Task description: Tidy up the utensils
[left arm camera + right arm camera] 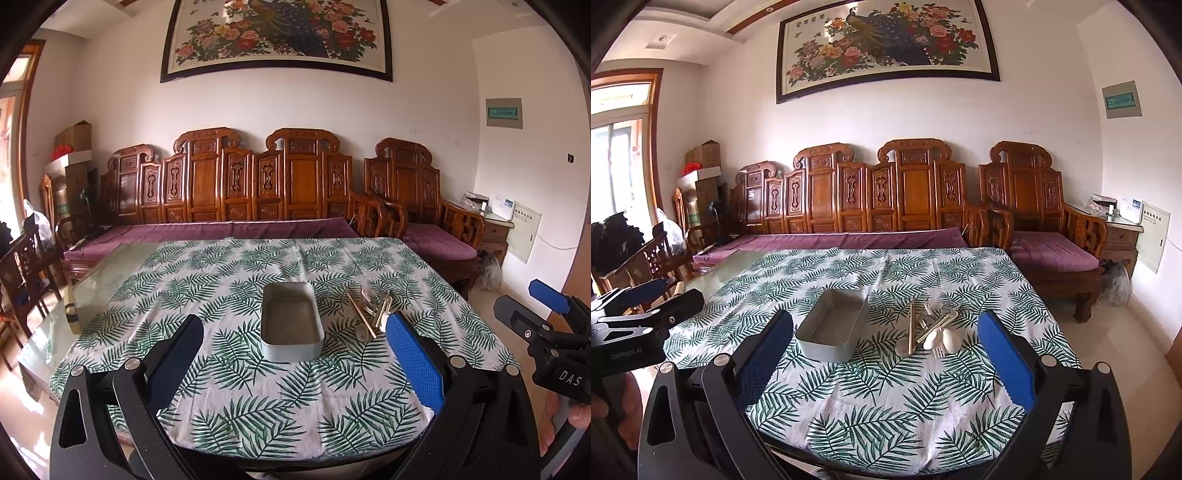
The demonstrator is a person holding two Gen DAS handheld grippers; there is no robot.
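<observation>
Two handheld grippers are hovering above the near edge of the counter, which is carrying a white cloth printed with green fern leaves (229, 280). Left gripper (295, 365) is standing with its jaws spread wide and nothing between them; right gripper (886, 365) is likewise gaping wide and holding nothing. An empty grey rectangular metal tray with rounded corners (833, 325) is sitting near the middle of the cloth, lengthwise away from the cameras. Just beside it on the right, a loose pile of utensils (931, 328) is lying on the cloth, apart from the tray: a pair of pale wooden chopsticks (911, 326), a white plastic spoon (951, 341), a white plastic fork (937, 350), and other pale pieces crossing one another that are too small to tell apart. A carved wooden bench with a purple cushion (229, 206) is standing behind the counter against the wall.
</observation>
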